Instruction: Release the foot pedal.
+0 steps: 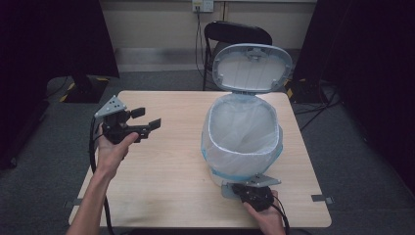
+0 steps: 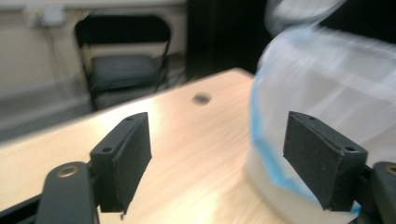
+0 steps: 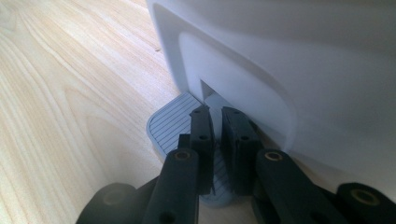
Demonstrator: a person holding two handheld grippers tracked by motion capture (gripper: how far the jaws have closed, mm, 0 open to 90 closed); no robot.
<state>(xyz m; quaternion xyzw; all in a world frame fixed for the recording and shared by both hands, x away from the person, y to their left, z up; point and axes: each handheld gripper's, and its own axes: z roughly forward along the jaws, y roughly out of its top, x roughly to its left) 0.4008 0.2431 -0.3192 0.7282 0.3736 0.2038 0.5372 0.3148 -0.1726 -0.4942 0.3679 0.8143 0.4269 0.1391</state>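
Pedal bin [image 1: 242,142] stands upright, lid [image 1: 252,67] up; right claw [image 3: 215,140] closed on its pedal [image 3: 170,126], left claw [image 1: 144,118] open.

White pedal bin [image 1: 242,142], lid [image 1: 253,67] raised.

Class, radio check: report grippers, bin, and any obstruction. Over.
Right gripper shut, pressing the pedal. Bin lid up, liner in. Left gripper open, empty, beside bin. Nothing in the way.

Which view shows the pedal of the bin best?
The right gripper view: the grey ribbed pedal lies close up under the shut right claw, at the bin's base. In the high view the right hand covers that spot. The left gripper view is blurred and gives the bin's bagged side.
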